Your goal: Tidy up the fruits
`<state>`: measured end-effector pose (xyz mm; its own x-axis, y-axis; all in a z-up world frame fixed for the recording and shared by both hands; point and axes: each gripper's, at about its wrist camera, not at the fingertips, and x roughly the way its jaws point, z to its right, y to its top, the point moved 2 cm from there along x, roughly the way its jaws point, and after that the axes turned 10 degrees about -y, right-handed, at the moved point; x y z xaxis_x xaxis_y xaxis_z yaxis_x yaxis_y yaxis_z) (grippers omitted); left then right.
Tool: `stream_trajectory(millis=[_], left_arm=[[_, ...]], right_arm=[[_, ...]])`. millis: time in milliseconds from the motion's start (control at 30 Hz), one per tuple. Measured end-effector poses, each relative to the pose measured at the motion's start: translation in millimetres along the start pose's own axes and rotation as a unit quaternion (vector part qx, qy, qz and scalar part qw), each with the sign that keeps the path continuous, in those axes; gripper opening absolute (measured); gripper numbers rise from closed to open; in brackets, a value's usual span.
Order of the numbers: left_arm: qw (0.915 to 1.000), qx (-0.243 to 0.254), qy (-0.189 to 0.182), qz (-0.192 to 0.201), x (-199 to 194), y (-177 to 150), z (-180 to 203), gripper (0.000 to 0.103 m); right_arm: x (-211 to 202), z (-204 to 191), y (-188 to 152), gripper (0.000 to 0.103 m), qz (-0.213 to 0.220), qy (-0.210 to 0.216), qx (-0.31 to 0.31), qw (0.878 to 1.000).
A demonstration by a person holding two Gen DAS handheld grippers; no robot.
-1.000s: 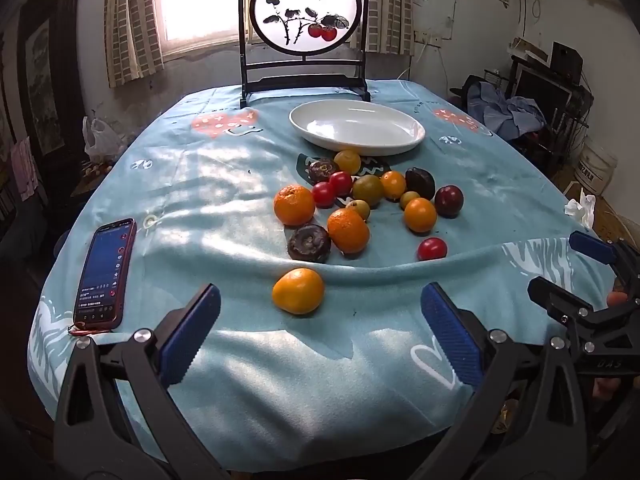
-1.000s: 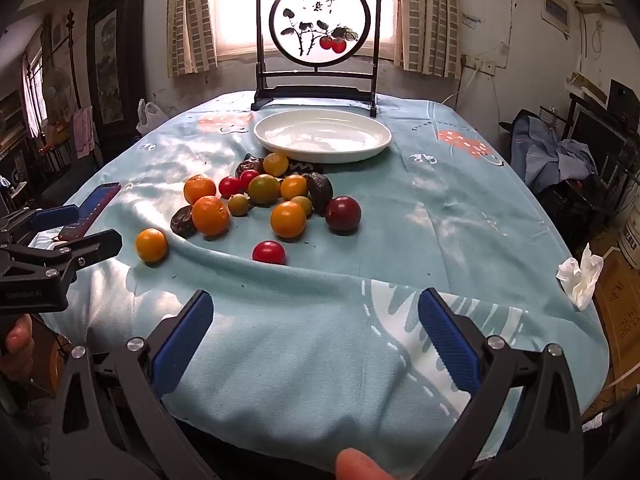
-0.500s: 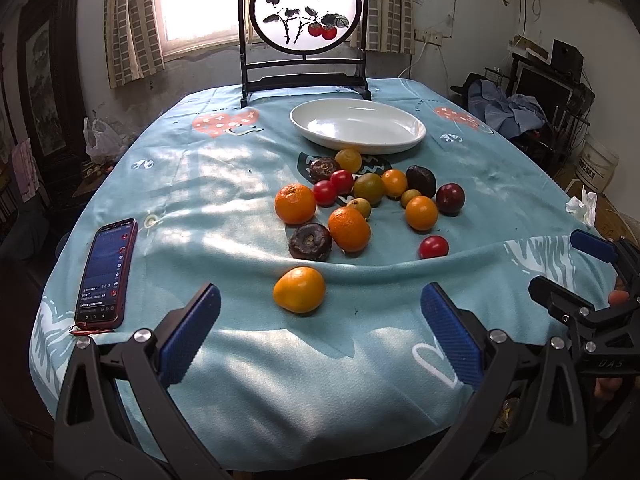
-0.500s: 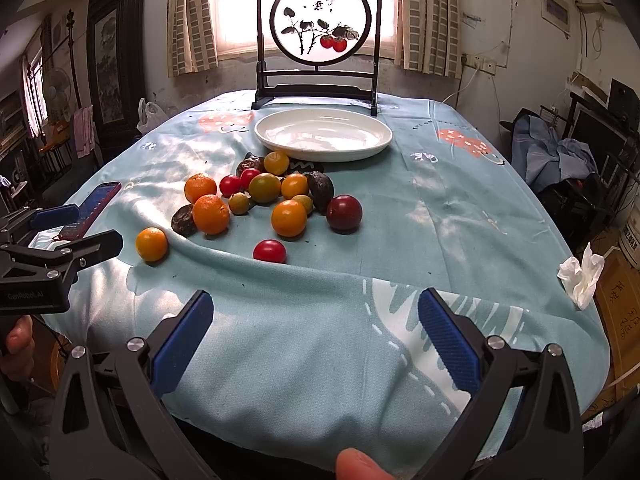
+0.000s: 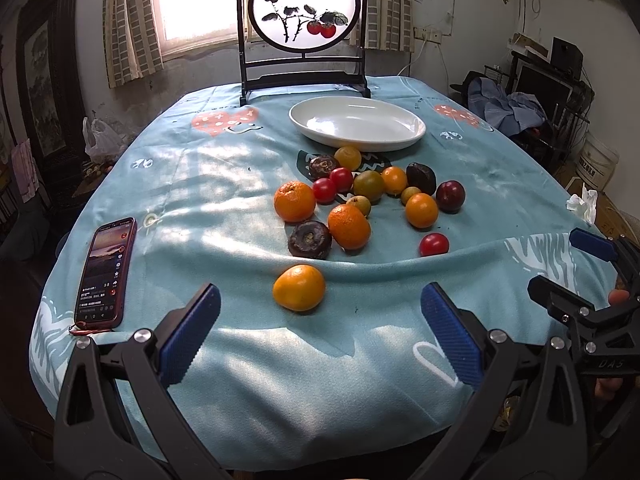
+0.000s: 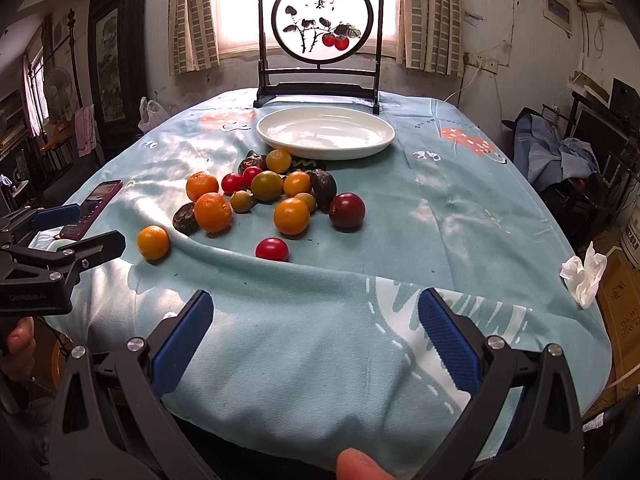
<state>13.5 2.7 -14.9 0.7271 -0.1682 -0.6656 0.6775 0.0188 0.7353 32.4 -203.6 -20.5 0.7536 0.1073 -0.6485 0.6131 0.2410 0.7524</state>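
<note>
Several fruits lie in a loose cluster (image 5: 360, 196) on the blue tablecloth: oranges, red tomatoes, dark plums and dark wrinkled fruits; the cluster also shows in the right wrist view (image 6: 272, 196). One orange (image 5: 299, 287) lies apart, nearest my left gripper (image 5: 320, 328), which is open and empty just short of it. A lone red tomato (image 6: 272, 249) lies ahead of my right gripper (image 6: 316, 320), also open and empty. An empty white oval plate (image 5: 357, 123) stands behind the fruit, and shows in the right wrist view (image 6: 325, 132).
A phone (image 5: 105, 274) lies at the table's left edge. A framed round painting on a dark stand (image 5: 303, 20) rises behind the plate. The cloth has a raised fold (image 6: 320, 272) before the fruit. A crumpled tissue (image 6: 584, 276) lies off the right edge.
Both grippers have crept slightly forward toward the fruit. Nothing was taken hold of or moved on the table.
</note>
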Motion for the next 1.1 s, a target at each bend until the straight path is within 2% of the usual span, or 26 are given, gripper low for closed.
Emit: stream_trajectory(millis=[633,1100], left_arm=[[1.0000,0.001,0.001,-0.002,1,-1,0,0.101],[0.9999,0.002,0.002,-0.015,14,-11,-5,0.101]], right_arm=[[0,-2,-4,0.102,-0.002,0.003,0.000,1.000],[-2,-2,0,0.102,0.021,0.065,0.023,0.997]])
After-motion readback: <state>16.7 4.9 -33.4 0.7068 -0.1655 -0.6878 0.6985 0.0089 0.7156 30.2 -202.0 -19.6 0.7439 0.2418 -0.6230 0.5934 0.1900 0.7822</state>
